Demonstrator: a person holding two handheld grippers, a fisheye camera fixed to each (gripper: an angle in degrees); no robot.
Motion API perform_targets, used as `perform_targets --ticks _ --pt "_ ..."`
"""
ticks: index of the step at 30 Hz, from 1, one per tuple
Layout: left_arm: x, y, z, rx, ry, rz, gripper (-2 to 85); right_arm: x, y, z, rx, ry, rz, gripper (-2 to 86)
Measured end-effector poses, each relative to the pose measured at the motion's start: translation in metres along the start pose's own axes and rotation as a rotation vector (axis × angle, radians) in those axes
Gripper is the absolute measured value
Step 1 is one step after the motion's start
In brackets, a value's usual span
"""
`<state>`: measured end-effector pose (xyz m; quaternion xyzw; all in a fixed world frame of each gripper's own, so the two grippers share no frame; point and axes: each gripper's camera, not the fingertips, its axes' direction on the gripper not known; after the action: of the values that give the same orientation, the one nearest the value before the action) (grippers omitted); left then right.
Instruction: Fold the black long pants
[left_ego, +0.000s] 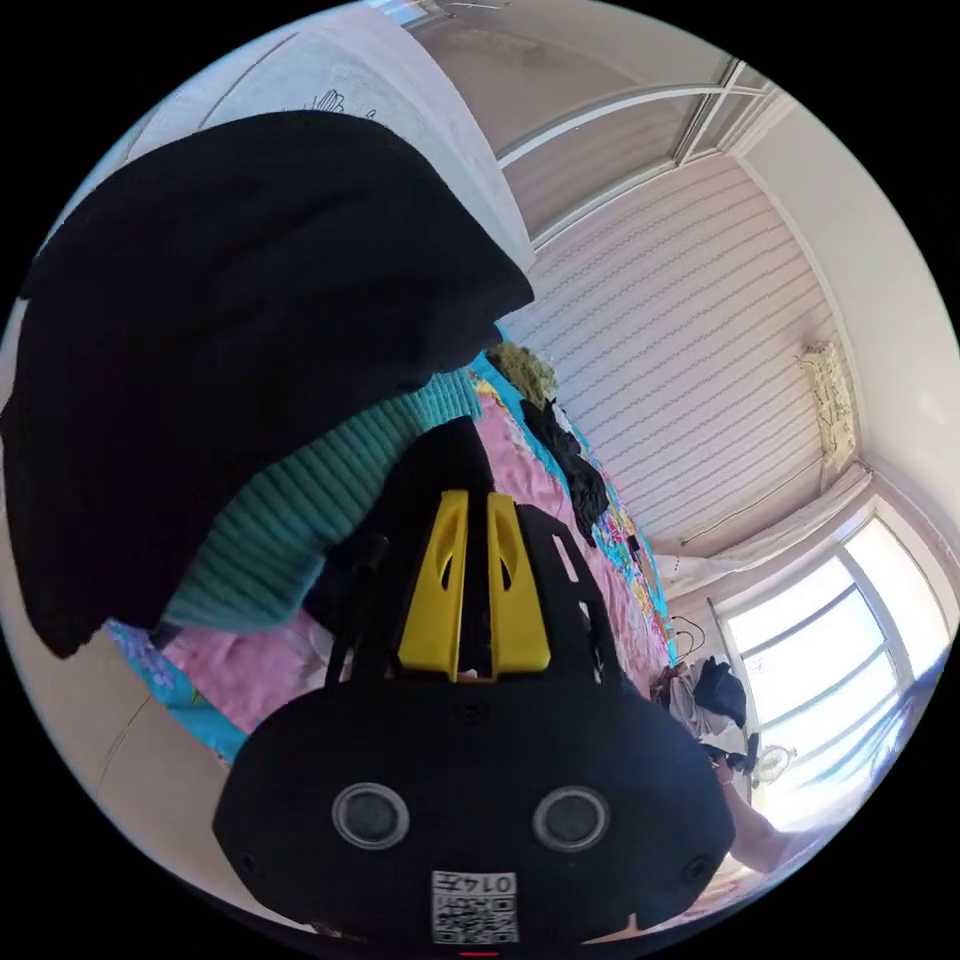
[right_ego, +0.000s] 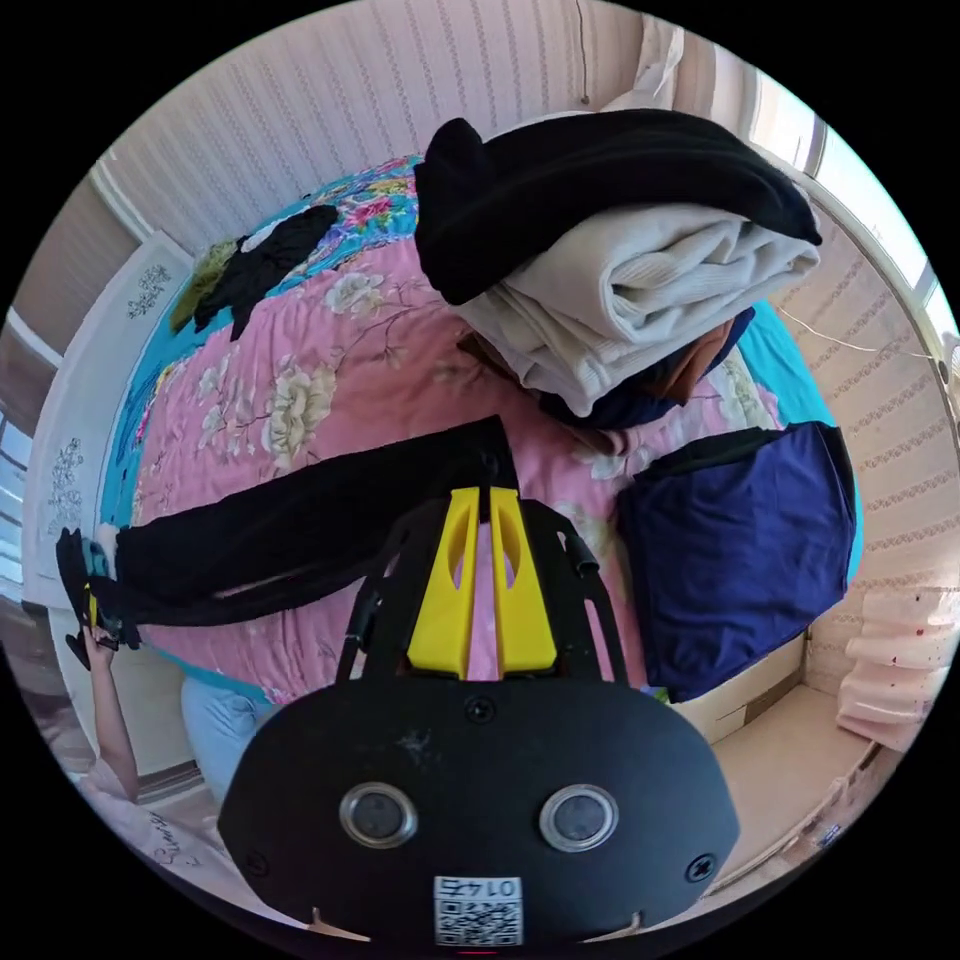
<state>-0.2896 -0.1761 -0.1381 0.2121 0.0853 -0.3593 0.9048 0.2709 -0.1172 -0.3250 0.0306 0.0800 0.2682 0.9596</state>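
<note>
- The right gripper (right_ego: 482, 500) has its yellow jaws drawn close together, tips set on the near corner of the black long pants (right_ego: 300, 535); I cannot tell whether cloth is pinched between them.
- The pants lie stretched in a long band across the pink floral bedspread (right_ego: 300, 390), running away to the left of that gripper.
- At the far end of the band, the other gripper shows in the right gripper view in a person's hand (right_ego: 98, 645) at the bed's edge.
- Ahead of the right gripper stands a stack of folded clothes (right_ego: 640, 290), a black piece on top and a cream one beneath.
- To its right lies a folded navy garment (right_ego: 745, 550), just beside the stack.
- The left gripper (left_ego: 474, 510) has its jaws nearly together, tips against black cloth; whether they grip it I cannot tell.
- Up and to the left of the left gripper hangs a large black fabric (left_ego: 230, 330) over a teal ribbed knit (left_ego: 310, 500).
</note>
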Motion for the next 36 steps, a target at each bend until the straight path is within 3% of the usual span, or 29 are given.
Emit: perform_targets --ticks 4,8,11,15,17,20,25,30,36 --pt "0.008 0.008 0.016 -0.047 0.018 -0.007 5.7 0.036 -0.007 0.031 -0.003 -0.167 0.216 4.8" --pt "0.014 0.046 -0.017 0.008 0.102 0.129 5.2 0.055 0.015 0.04 0.063 -0.31 0.157 5.3" --pt "-0.006 0.078 -0.024 -0.015 -0.04 0.157 5.4 0.075 0.05 0.043 0.115 -0.453 0.162 5.2" --pt "-0.043 0.103 0.005 -0.145 -0.088 0.001 8.2 0.098 0.087 0.073 0.103 -0.572 0.304 6.1" --pt "-0.052 0.109 0.023 -0.131 0.0 -0.094 9.7 0.104 0.09 0.084 0.137 -0.615 0.368 7.6" --pt "-0.039 0.102 0.044 -0.104 0.046 -0.078 10.9 0.108 0.081 0.095 0.232 -0.744 0.421 10.0" --pt "-0.029 0.089 0.082 -0.1 0.021 -0.097 11.5 0.104 0.054 0.118 0.274 -0.689 0.536 9.2" --pt "-0.02 0.095 0.111 -0.066 -0.025 -0.145 8.8 0.092 0.036 0.126 0.226 -0.597 0.495 6.7" --pt "-0.012 0.102 0.103 -0.069 0.035 -0.122 -0.5 0.1 0.031 0.125 0.175 -0.785 0.392 1.7"
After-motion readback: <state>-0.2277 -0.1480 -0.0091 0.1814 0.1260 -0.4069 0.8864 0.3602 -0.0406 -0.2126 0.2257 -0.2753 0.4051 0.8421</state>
